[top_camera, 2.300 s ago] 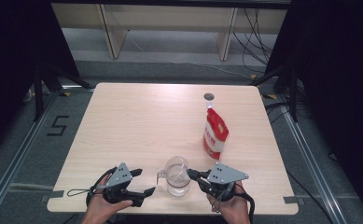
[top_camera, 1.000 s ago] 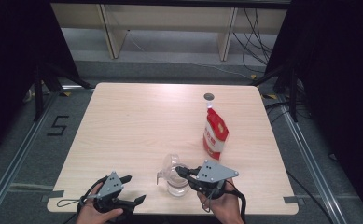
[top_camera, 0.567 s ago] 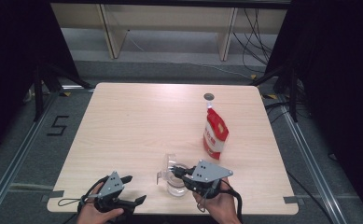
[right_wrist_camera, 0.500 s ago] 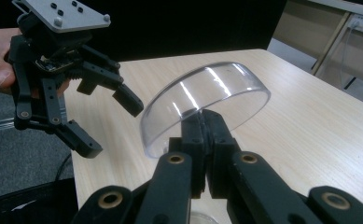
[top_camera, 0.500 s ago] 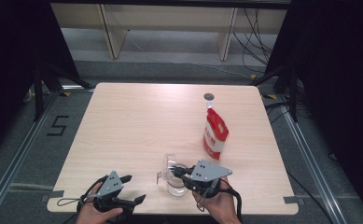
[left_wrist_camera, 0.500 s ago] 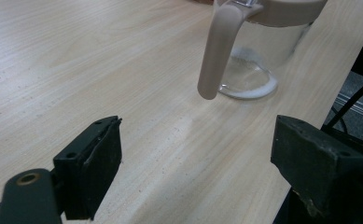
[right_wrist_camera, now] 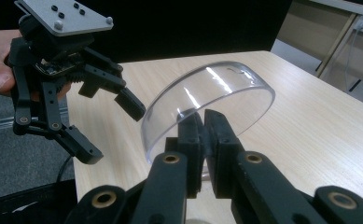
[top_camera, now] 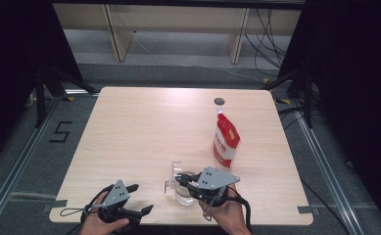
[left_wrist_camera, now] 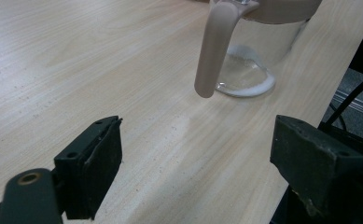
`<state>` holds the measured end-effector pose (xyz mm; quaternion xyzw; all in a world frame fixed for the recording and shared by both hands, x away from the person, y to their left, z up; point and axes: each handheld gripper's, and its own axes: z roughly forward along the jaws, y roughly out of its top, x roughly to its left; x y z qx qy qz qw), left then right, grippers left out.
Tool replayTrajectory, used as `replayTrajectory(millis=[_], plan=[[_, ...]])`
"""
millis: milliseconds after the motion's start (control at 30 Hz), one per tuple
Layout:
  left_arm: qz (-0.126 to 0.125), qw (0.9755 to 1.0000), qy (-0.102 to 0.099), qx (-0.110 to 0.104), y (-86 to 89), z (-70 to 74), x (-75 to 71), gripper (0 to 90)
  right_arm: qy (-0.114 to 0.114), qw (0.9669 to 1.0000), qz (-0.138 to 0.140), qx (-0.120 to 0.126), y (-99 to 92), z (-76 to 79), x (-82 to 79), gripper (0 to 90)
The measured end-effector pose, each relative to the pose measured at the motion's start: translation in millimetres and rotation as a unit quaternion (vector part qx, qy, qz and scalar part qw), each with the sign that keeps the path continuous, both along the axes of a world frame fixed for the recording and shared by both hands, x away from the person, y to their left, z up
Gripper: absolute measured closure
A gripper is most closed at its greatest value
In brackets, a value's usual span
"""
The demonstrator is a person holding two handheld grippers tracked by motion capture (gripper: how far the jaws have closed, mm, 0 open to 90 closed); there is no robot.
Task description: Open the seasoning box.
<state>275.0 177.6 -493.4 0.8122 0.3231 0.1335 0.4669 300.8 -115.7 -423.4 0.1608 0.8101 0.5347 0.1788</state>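
Bench (top_camera: 144,127): pale wood-grain laminate, matte, rounded corners, faint specks in the left tool view. Red-and-white stand-up pouch (top_camera: 226,140), soft-walled with a spout on top, upright at mid-right, well apart from the work, unchanged across the frames. Clear pitcher (top_camera: 184,188) at the near edge between the hands: smooth transparent wall, thick glassy base with a whitish ring, and a curved, opaque beige handle (left_wrist_camera: 215,46) that hangs free at its lower end. Change: two seconds ago the pitcher stood alone between both tools; since then the right tool (top_camera: 185,180) has come in over it and the left tool (top_camera: 141,198) has drawn back toward the near-left corner. The right tool's jaws have just eased open a trifle, yet in its own view they remain narrow, pinching the thin clear rim (right_wrist_camera: 207,100). Judgement: the pitcher is secured, likely ready to be lifted or steadied. Left tool jaws stand wide, nothing between them, aimed at the handle from nearby.
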Motion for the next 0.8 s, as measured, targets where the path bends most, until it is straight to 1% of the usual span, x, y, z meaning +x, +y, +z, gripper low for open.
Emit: replayTrajectory(millis=[33,67,100,133,167,200,233,300,333,367,400,467,500,533,567,600,633,667,700,733,767,800], plan=[[-0.001,1.0000,-0.001,0.005,0.5,0.2,0.2,16.4,0.000,1.0000,-0.001,0.000,0.1,-0.1,0.0,85.7],[-0.001,1.0000,0.000,0.005,0.4,0.2,0.1,16.4,0.000,1.0000,0.001,-0.001,0.1,0.0,0.0,85.6],[-0.003,0.9999,-0.002,0.016,1.3,0.5,0.6,16.4,-0.001,1.0000,0.001,-0.001,0.6,-0.2,-0.1,85.6],[-0.003,0.9999,-0.002,0.015,1.3,0.4,0.7,16.4,0.008,1.0000,0.004,-0.003,1.0,0.3,-0.9,85.6],[-0.002,0.9999,-0.002,0.013,1.1,0.3,0.7,16.4,0.001,1.0000,0.005,-0.003,2.2,0.3,-0.5,85.5],[0.002,1.0000,0.001,-0.003,-0.7,-0.3,-0.2,16.4,-0.003,1.0000,0.002,-0.004,3.4,0.4,-1.1,85.5],[0.000,1.0000,0.000,0.000,-0.2,-0.1,0.0,16.4,0.001,0.9999,0.005,-0.009,4.2,1.2,-1.7,85.5],[-0.001,1.0000,-0.001,0.006,0.6,0.3,0.2,16.4,-0.009,0.9999,0.010,-0.007,7.5,1.5,-1.6,85.4],[-0.001,1.0000,-0.001,0.005,0.5,0.3,0.1,16.4,-0.001,0.9999,0.010,-0.008,9.0,1.6,-2.8,85.4],[-0.001,1.0000,-0.001,0.005,0.6,0.3,0.0,16.4,-0.005,0.9999,0.013,-0.009,10.1,1.6,-2.3,85.3],[-0.001,1.0000,0.000,0.006,0.7,0.4,0.0,16.4,-0.004,0.9999,0.011,-0.007,11.2,1.5,-2.7,85.3],[-0.001,1.0000,-0.001,0.005,0.7,0.5,-0.1,16.4,-0.004,0.9999,0.014,-0.009,13.0,1.3,-2.5,85.2],[0.000,1.0000,0.001,-0.002,-0.2,0.3,-0.5,16.4,-0.006,0.9998,0.017,-0.010,13.6,1.3,-2.3,85.3],[-0.005,0.9999,-0.001,0.016,1.8,1.0,0.5,16.4,-0.002,0.9998,0.017,-0.009,14.3,1.2,-2.7,85.1],[-0.002,1.0000,0.002,0.000,-0.1,0.4,-0.6,16.4,-0.001,0.9998,0.017,-0.012,14.6,1.0,-2.7,85.1],[0.000,1.0000,0.004,-0.005,-0.9,0.2,-1.2,16.4,-0.001,0.9998,0.016,-0.012,15.0,0.8,-2.7,85.0],[-0.003,1.0000,0.003,-0.001,-0.4,0.5,-1.1,16.5,-0.001,0.9998,0.016,-0.012,14.7,0.9,-2.5,84.9],[-0.004,1.0000,0.004,-0.005,-0.8,0.4,-1.1,16.7,0.001,0.9997,0.020,-0.013,14.0,1.0,-2.1,84.7],[-0.007,0.9999,-0.003,0.013,1.2,1.2,-0.2,16.9,-0.006,0.9999,0.012,-0.010,13.0,1.2,-1.4,84.4],[-0.005,1.0000,-0.002,0.007,0.5,1.0,-0.5,16.9,-0.003,0.9999,0.010,-0.007,11.8,1.1,-1.1,84.0],[-0.003,1.0000,0.000,-0.003,-0.7,0.7,-1.4,16.9,-0.001,0.9999,0.010,-0.006,9.9,1.4,-0.3,83.5],[-0.005,1.0000,-0.002,-0.004,-0.7,0.4,-1.0,16.9,-0.004,1.0000,0.004,-0.001,8.1,1.4,0.6,82.9]])
